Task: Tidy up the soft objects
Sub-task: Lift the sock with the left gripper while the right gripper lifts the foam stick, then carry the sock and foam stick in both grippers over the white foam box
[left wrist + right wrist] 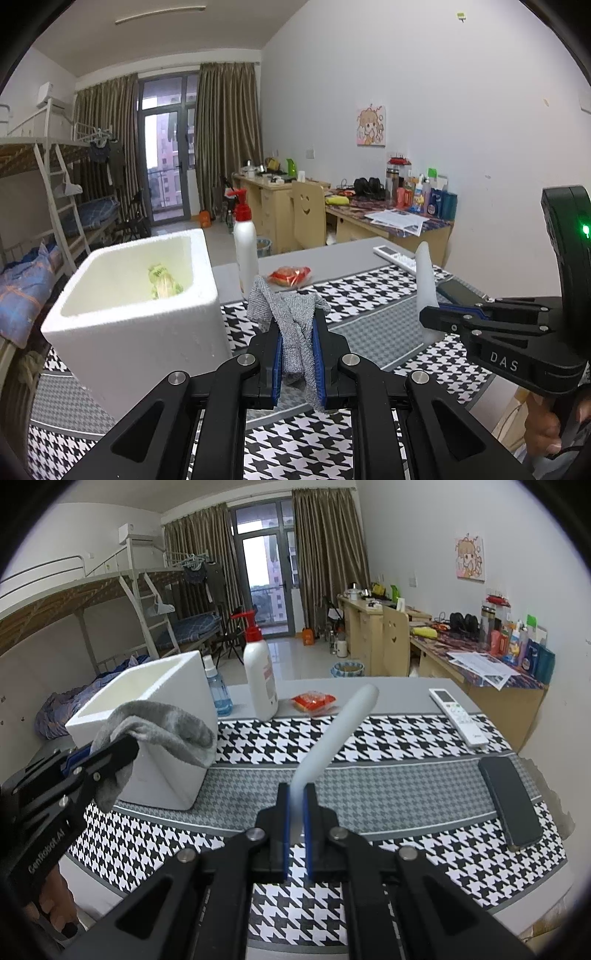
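My left gripper [297, 325] is shut on a grey knitted sock [291, 317], which bunches above the blue pads and hangs below them, just right of the white foam box [122, 325]. A green soft item [162, 282] lies inside that box. In the right wrist view the same sock [162, 731] drapes over the left gripper [122, 749] against the box [159, 698]. My right gripper [296, 790] is shut on a pale white foam strip [332, 738] that sticks up and away over the table. The left wrist view shows that strip [424, 280] held upright by the right gripper [430, 317].
On the houndstooth cloth [369, 734] lie a white remote [460, 716] and a black phone [513, 801] at the right. A white pump bottle [260, 675], a blue spray bottle [218, 690] and a red snack packet [314, 701] stand behind. Desks and bunk beds fill the room beyond.
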{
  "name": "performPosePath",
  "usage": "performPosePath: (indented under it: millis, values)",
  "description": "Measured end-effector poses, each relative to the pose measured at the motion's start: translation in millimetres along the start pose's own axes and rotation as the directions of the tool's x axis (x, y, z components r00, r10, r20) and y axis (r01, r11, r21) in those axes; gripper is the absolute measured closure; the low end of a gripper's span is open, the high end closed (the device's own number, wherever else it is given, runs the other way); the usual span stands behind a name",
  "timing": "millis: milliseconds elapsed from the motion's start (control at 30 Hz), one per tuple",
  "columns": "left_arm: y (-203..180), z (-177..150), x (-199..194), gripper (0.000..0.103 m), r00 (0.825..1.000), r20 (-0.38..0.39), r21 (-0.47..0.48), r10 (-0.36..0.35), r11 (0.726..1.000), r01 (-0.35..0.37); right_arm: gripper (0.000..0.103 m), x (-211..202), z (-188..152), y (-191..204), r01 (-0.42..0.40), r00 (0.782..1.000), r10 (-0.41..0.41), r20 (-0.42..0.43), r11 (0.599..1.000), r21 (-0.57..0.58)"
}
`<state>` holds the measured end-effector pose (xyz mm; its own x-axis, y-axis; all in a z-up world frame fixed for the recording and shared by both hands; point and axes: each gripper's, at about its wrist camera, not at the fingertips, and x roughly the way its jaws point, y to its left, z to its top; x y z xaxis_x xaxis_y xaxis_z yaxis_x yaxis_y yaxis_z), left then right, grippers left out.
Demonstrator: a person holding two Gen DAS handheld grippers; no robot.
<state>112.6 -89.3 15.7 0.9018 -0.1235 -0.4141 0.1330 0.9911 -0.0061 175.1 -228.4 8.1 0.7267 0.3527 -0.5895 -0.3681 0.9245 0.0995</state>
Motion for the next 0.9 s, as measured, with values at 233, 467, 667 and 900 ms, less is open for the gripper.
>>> performPosePath:
  millis: [233,467,667,900]
  values:
    - [1,8,-5,0.088,1.0,0.023,0.006,0.009,1.0,-0.009,0.095,-7,6,2,-0.007,0.999,0.008,0.034,1.0,-0.01]
    - [0,14,-7,0.088,0.999,0.042,0.011,0.01,1.0,-0.01,0.095,-8,12,3,-0.016,0.998,0.016,0.054,1.0,-0.017]
    - [1,18,-8,0.088,0.999,0.052,0.018,0.009,1.0,-0.01,0.095,-8,17,4,-0.022,0.998,0.023,0.066,0.999,-0.025]
    - [4,23,-13,0.088,0.997,0.076,0.022,0.018,1.0,-0.019,0.095,-9,23,10,-0.036,0.996,0.039,0.082,0.998,-0.044]
